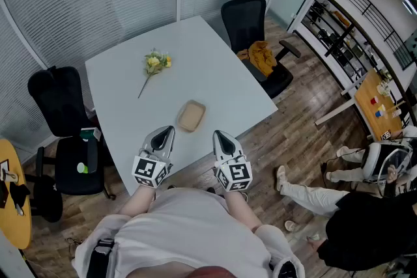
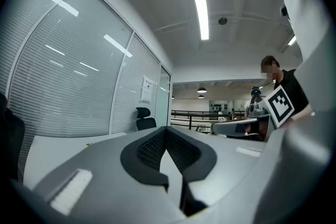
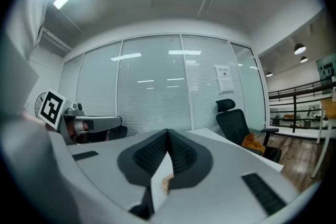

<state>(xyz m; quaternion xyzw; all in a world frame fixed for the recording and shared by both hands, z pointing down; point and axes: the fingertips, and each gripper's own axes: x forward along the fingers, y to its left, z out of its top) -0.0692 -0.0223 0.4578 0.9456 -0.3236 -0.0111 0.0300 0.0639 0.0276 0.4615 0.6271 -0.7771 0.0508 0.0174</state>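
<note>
My left gripper [image 1: 169,129] and right gripper [image 1: 217,134] hover side by side over the near edge of a white table [image 1: 215,75], both shut and holding nothing. Just beyond and between their tips lies a small tan square tray [image 1: 191,116]. Farther back on the table rests a yellow flower sprig [image 1: 155,64] with a long stem. In the left gripper view the jaws [image 2: 166,131] meet at the tips. The right gripper view shows its jaws [image 3: 168,132] closed too, with a sliver of the tan tray [image 3: 167,181] below them.
Black office chairs stand at the far corner [image 1: 251,16] and along the left side [image 1: 62,101]; orange cloth [image 1: 262,56] lies on the far one. A person [image 1: 352,205] sits on the wooden floor to the right. A yellow round table [image 1: 13,198] is at left.
</note>
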